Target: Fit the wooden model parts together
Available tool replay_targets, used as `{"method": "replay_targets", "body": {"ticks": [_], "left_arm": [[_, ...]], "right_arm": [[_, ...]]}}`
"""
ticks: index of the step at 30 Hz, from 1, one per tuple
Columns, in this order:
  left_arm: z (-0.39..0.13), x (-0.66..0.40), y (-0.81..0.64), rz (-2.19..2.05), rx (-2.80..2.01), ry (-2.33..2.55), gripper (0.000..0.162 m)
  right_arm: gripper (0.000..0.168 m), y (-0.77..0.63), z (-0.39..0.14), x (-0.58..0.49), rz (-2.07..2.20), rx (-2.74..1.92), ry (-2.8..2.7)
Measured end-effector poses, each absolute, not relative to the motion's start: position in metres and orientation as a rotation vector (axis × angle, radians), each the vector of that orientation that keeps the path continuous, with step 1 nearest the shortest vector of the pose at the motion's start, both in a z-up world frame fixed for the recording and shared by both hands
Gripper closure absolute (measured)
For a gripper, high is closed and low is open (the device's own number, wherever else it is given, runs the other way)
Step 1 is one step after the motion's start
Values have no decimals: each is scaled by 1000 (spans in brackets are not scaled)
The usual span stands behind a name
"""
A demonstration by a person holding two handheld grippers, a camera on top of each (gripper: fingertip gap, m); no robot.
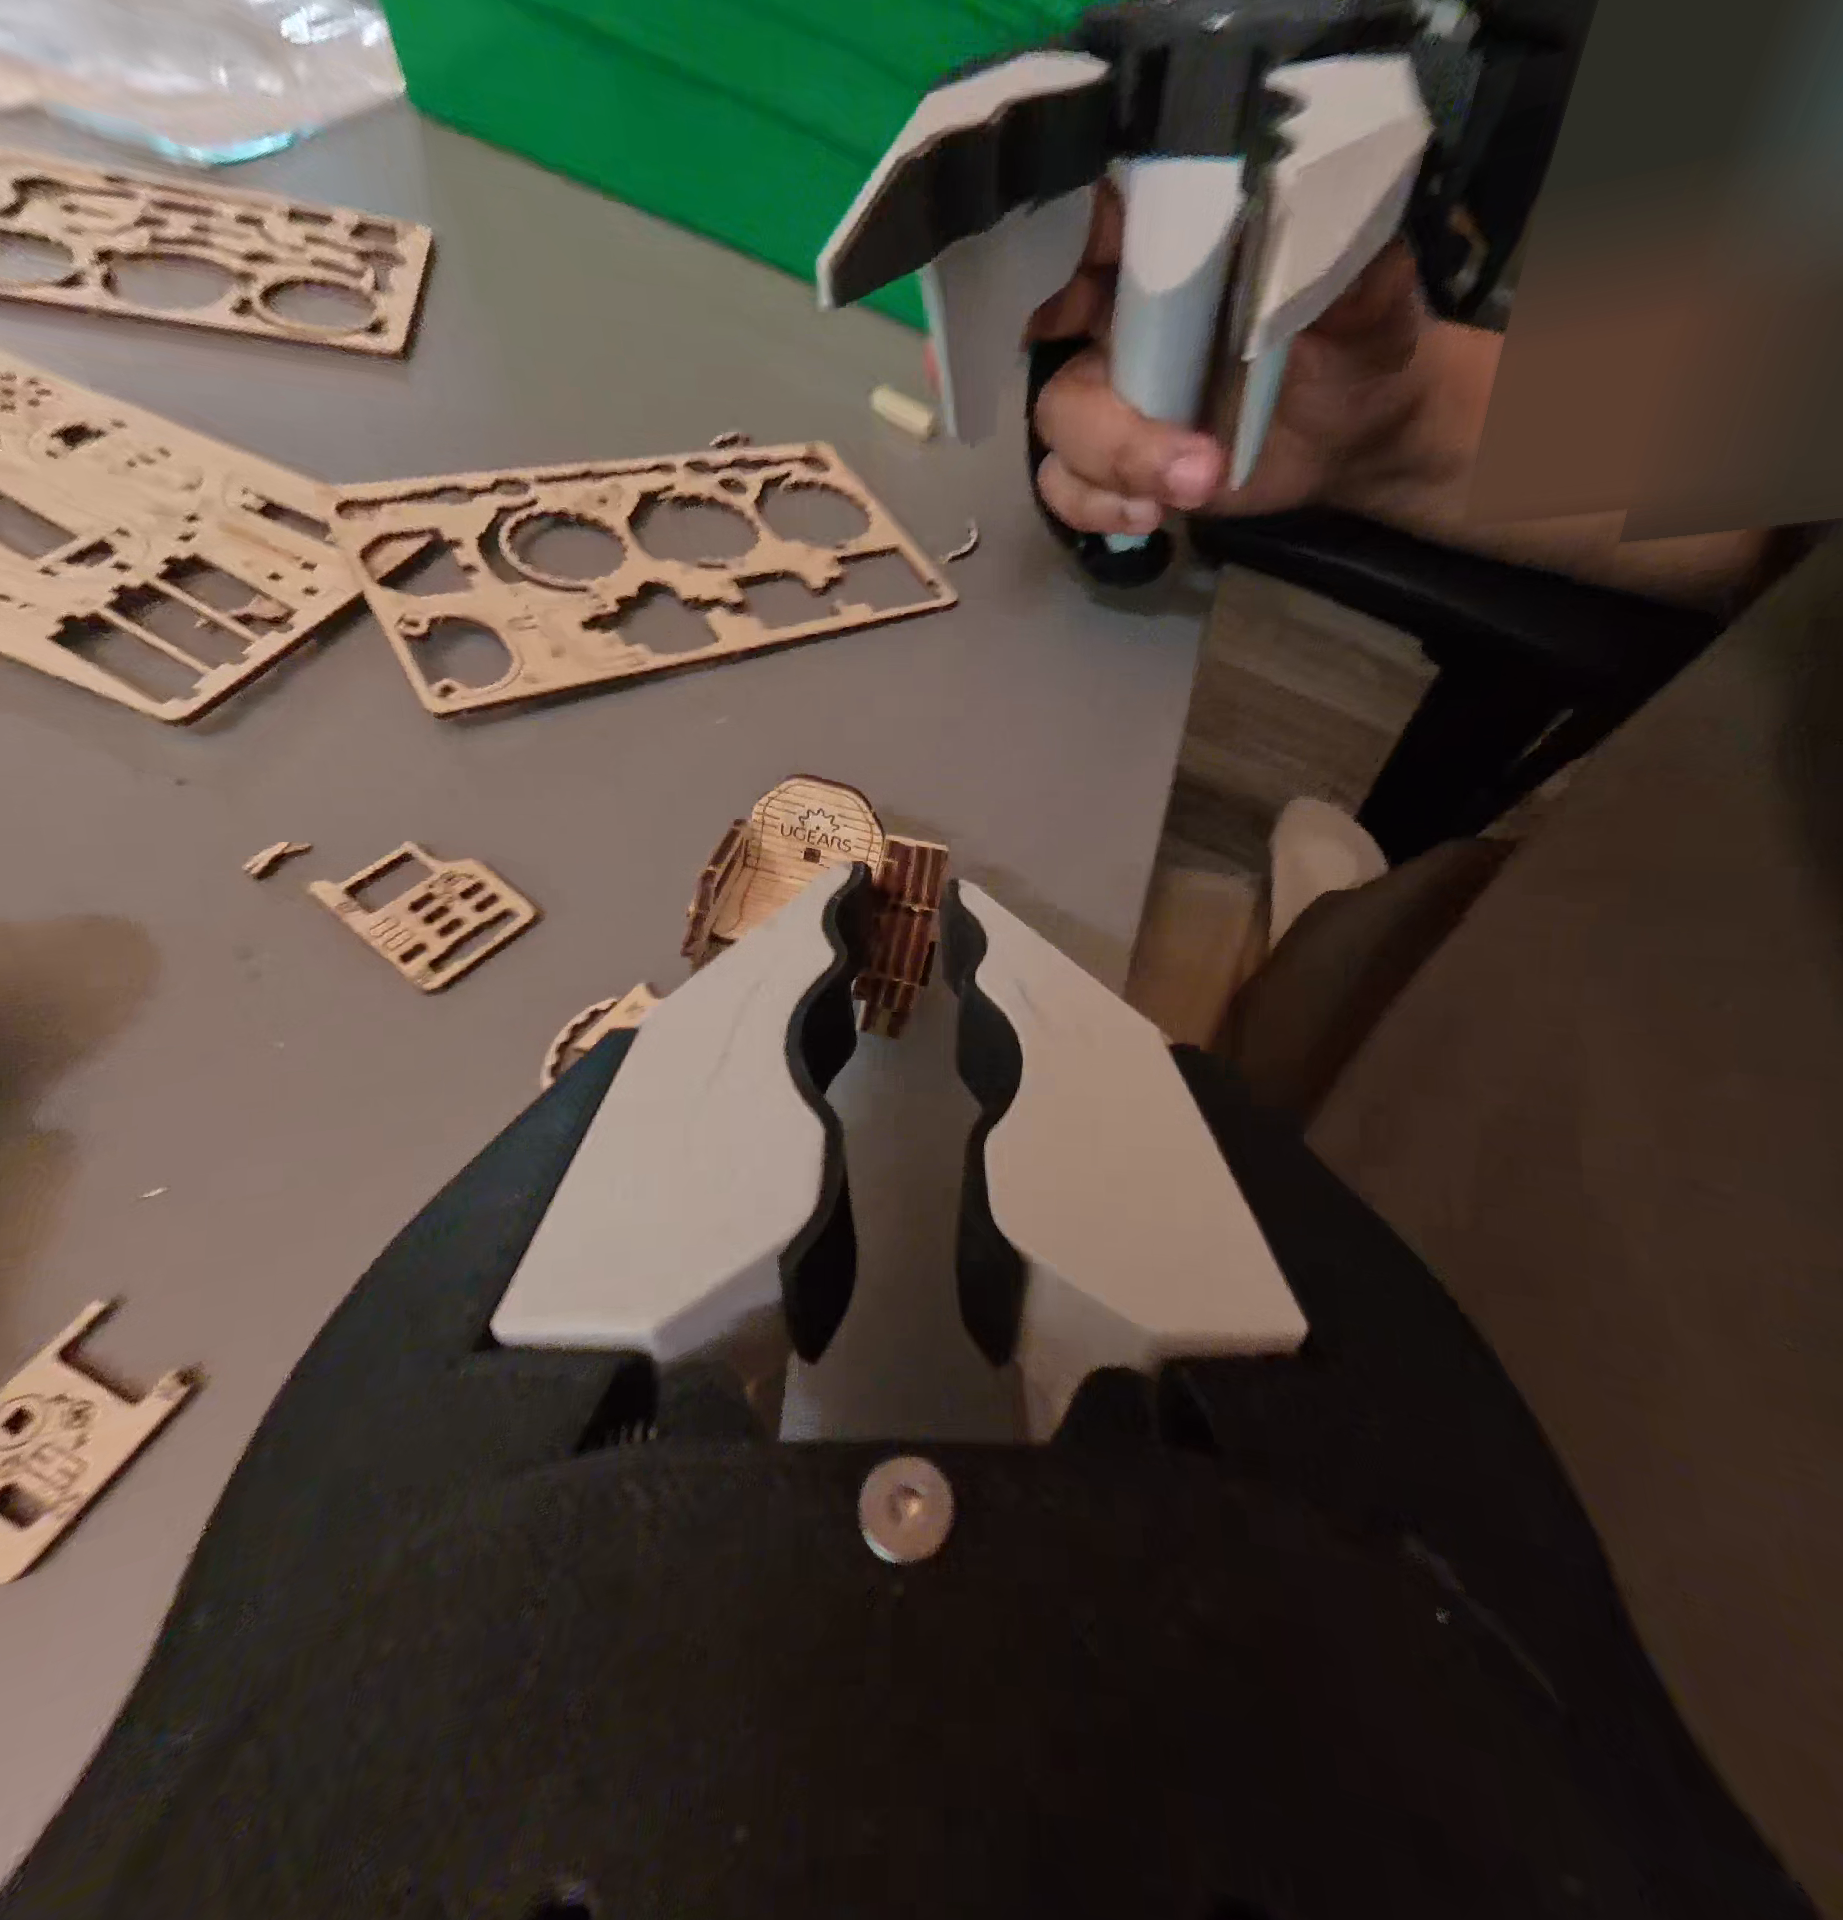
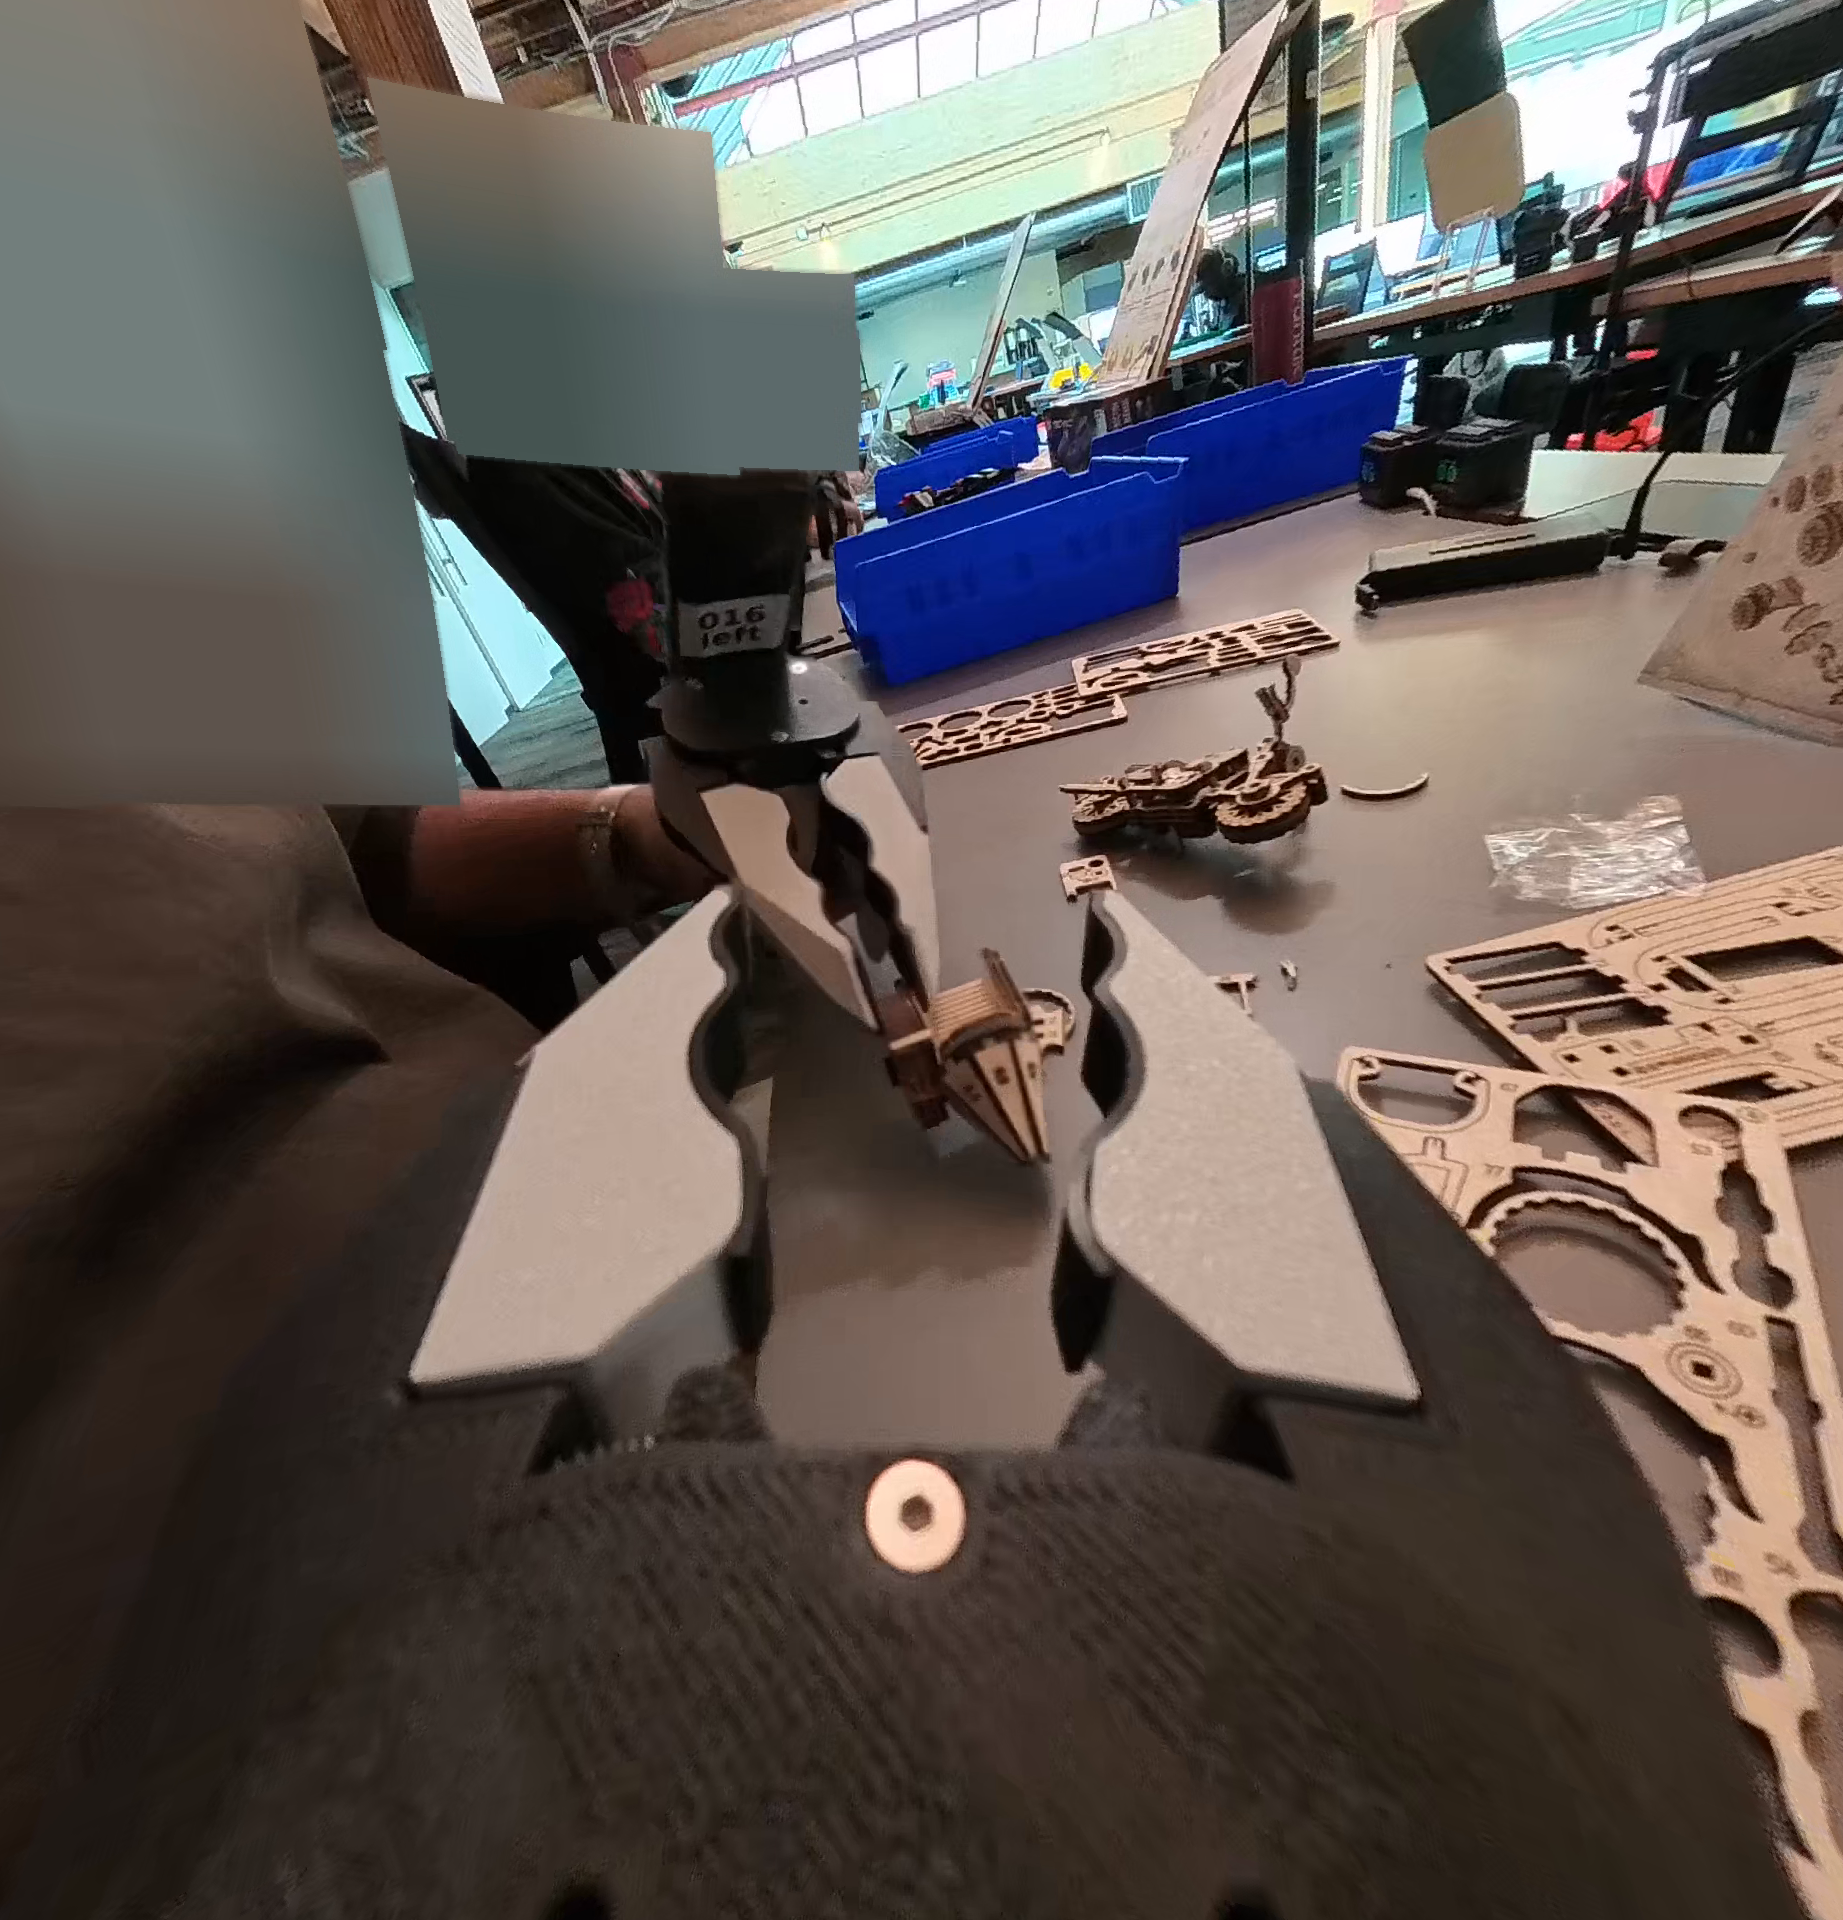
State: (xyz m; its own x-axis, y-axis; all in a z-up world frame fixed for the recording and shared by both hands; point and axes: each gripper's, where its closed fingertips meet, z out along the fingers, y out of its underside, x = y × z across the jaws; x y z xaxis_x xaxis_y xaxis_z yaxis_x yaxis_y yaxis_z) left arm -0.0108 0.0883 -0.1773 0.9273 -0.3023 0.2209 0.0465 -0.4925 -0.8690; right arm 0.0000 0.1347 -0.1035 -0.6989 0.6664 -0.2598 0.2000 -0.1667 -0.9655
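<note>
On the grey table (image 1: 605, 1039), near its edge, a small wooden model assembly (image 1: 823, 894) is sitting, and the left gripper (image 1: 901, 914) is reaching down to it, its jaws narrowly parted around the dark slatted block on one side of the model; whether the pads are actually pressing it I cannot tell. The right gripper (image 2: 906, 914) is hovering above with jaws spread wide and nothing between them. Three punched-out plywood sheets (image 1: 636, 582) are lying flat farther along the table in the left wrist view, with three small loose wooden pieces (image 1: 429, 914) nearer the model. The model itself is looking pale tan, with a rounded engraved back panel, slatted sides and, in the right wrist view, a tapering pointed nose (image 2: 1010, 1101). One finished wooden motorcycle (image 2: 1197, 800) is standing well apart, before a row of blue bins (image 2: 1010, 592).
</note>
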Motion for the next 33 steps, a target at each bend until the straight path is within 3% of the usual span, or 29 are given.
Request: {"method": "replay_targets", "body": {"ticks": [17, 22, 29, 31, 33], "left_arm": [[-189, -20, 90, -462, -2110, 169, 150], [-193, -26, 91, -415, -2130, 123, 120], [-176, -33, 88, -496, -2013, 52, 100], [-166, -38, 87, -536, -1941, -1, 88], [-158, -46, 86, -572, -1874, -55, 84]], "right_arm": [[110, 130, -114, -6, 1923, -1009, -1793], [109, 128, -113, -4, 1903, -962, -1799], [107, 132, -123, -6, 1788, -1020, -1840], [120, 128, -116, -2, 1849, -1038, -1834], [157, 119, -103, 5, 1964, -968, -1806]]}}
